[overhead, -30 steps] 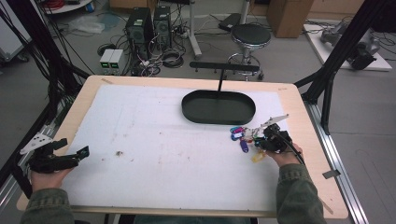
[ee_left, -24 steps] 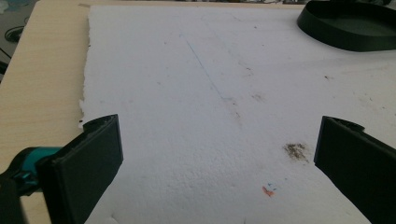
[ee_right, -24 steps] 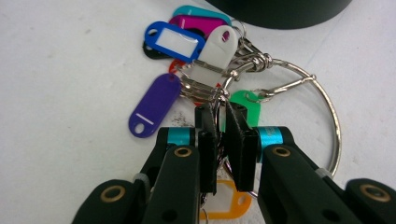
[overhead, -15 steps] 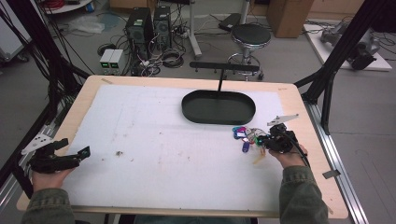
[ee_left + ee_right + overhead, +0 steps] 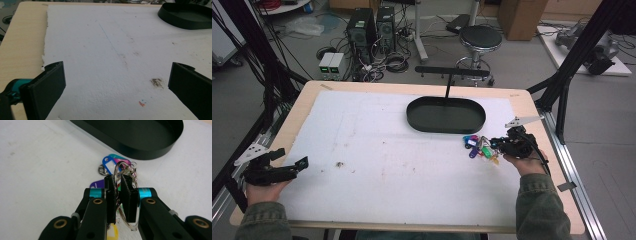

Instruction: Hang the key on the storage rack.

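A bunch of keys with coloured tags [image 5: 478, 147] on metal rings [image 5: 123, 170] lies on the white sheet just in front of the black oval tray [image 5: 446, 115]. My right gripper [image 5: 498, 144] is shut on the key rings, with blue, purple and yellow tags [image 5: 109, 165] spread under and ahead of its jaws [image 5: 117, 182]. My left gripper [image 5: 287, 167] rests at the table's front left, wide open with nothing between its black fingers [image 5: 51, 82].
The tray's rim [image 5: 140, 150] lies close ahead of the right gripper. A black T-shaped stand [image 5: 451, 74] rises behind the tray. A small dark stain [image 5: 156, 82] marks the white sheet [image 5: 377, 150]. A wooden border [image 5: 20, 42] frames the sheet.
The right gripper has lowered slightly toward the sheet with the key bunch in it. The left gripper has stayed put.
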